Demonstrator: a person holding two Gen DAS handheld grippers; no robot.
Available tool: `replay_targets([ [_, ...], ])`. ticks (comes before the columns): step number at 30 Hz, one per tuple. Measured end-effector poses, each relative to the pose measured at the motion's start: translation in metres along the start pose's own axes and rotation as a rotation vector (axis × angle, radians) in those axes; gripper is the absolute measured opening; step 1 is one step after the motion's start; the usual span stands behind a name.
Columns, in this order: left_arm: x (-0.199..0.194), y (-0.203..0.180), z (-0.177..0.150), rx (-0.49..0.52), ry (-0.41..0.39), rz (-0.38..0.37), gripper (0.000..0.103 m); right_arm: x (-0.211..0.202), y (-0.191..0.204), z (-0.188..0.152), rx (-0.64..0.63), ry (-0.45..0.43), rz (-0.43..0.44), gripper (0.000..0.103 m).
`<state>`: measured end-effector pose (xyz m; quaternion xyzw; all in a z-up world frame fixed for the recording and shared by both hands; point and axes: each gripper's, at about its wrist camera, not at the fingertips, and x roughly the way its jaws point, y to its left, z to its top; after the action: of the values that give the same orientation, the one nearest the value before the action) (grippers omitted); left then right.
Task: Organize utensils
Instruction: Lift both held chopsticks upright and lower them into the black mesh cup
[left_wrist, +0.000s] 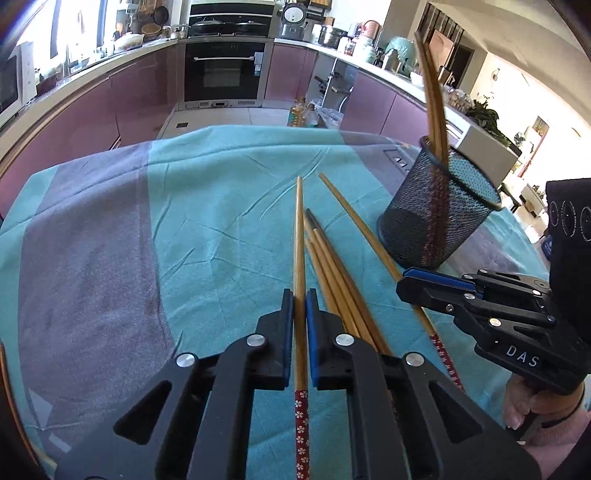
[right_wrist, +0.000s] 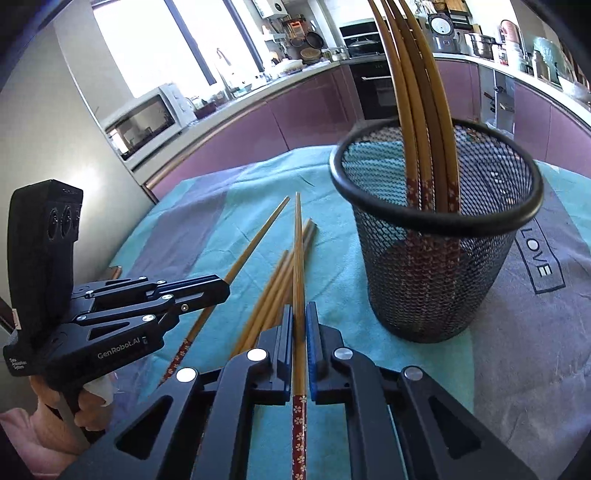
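Note:
My left gripper (left_wrist: 300, 295) is shut on a wooden chopstick (left_wrist: 299, 229) with a red flowered end, which points away over the cloth. My right gripper (right_wrist: 300, 308) is shut on another such chopstick (right_wrist: 297, 251). Each gripper shows from the side in the other's view: the right gripper (left_wrist: 404, 284) at the right, the left gripper (right_wrist: 223, 286) at the left. Several loose chopsticks (left_wrist: 332, 266) (right_wrist: 275, 291) lie between them on the cloth. A black mesh cup (left_wrist: 439, 214) (right_wrist: 436, 258) stands to the right, holding several chopsticks (right_wrist: 413, 92) upright.
A teal and grey cloth (left_wrist: 184, 206) covers the table. Purple kitchen cabinets (left_wrist: 92, 122), an oven (left_wrist: 221, 70) and a microwave (right_wrist: 147, 118) lie beyond the table's far edge. A person's hand (left_wrist: 524, 406) holds the right gripper's handle.

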<state>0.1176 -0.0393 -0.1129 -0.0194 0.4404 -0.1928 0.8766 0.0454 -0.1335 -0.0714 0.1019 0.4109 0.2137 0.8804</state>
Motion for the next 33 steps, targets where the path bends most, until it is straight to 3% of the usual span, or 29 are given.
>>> replay_targets([
  [8, -0.047, -0.007, 0.010, 0.015, -0.088, -0.101, 0.008, -0.041, 0.005, 0.004, -0.028, -0.088, 0.062, 0.006],
  [17, -0.095, -0.021, 0.020, 0.036, -0.182, -0.184, 0.007, -0.076, 0.002, 0.015, -0.036, -0.184, 0.071, 0.006],
  [33, -0.143, -0.054, 0.072, 0.085, -0.352, -0.240, 0.007, -0.137, -0.008, 0.052, -0.097, -0.357, 0.013, 0.006],
])
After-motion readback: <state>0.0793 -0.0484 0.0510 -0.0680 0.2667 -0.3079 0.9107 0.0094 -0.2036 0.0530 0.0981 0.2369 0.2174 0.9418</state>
